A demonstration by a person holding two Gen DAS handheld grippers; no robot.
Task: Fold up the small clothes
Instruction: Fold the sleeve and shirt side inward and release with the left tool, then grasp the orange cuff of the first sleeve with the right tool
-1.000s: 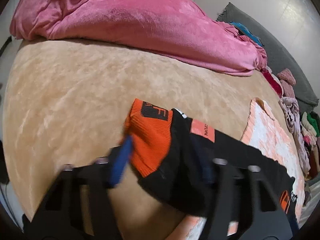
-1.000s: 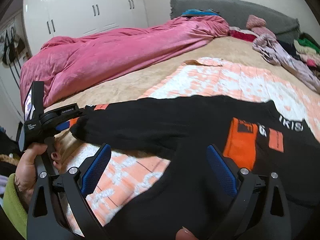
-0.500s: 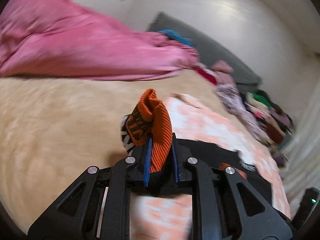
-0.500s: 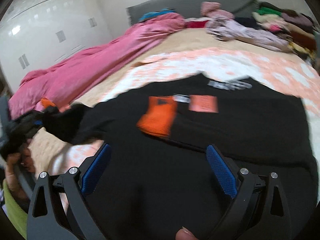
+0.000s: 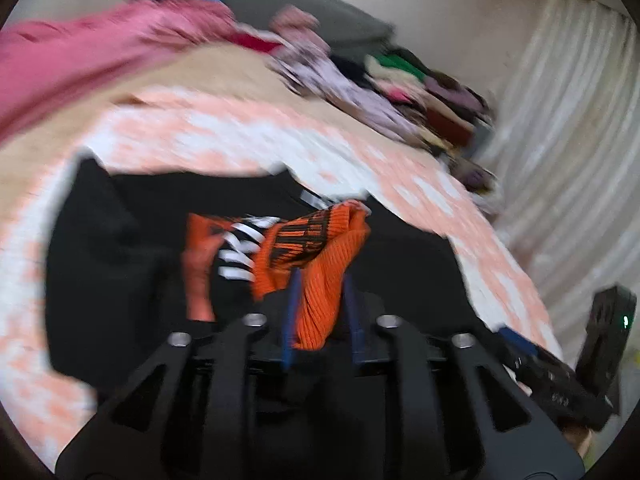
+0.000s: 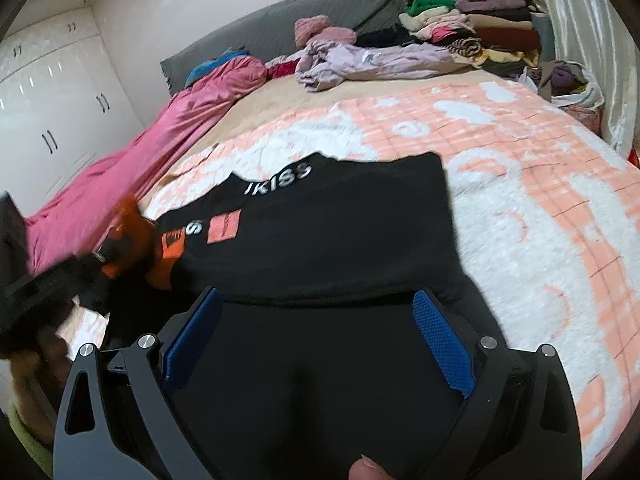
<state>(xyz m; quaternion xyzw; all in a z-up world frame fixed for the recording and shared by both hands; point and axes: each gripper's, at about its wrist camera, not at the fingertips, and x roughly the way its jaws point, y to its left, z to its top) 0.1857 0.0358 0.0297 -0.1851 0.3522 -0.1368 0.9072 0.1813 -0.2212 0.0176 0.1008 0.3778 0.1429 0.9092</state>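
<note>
A black sweatshirt (image 6: 328,240) with orange cuffs and white lettering lies on a peach and white blanket (image 6: 540,208). My left gripper (image 5: 320,304) is shut on the orange cuff (image 5: 324,272) of one sleeve and holds it above the black body (image 5: 120,232); this view is blurred. In the right wrist view the left gripper (image 6: 100,260) with the cuff shows at the left over the shirt. My right gripper (image 6: 316,336) is open and empty, low over the shirt's near part.
A pink duvet (image 6: 160,136) lies along the left side of the bed. A pile of clothes (image 6: 460,36) sits at the headboard (image 6: 280,28). A curtain (image 5: 560,152) hangs on the right. White wardrobes (image 6: 52,112) stand at the far left.
My left gripper closed on the orange cuff and carried the sleeve right, over the shirt's body. My right gripper stayed open and shifted over the shirt.
</note>
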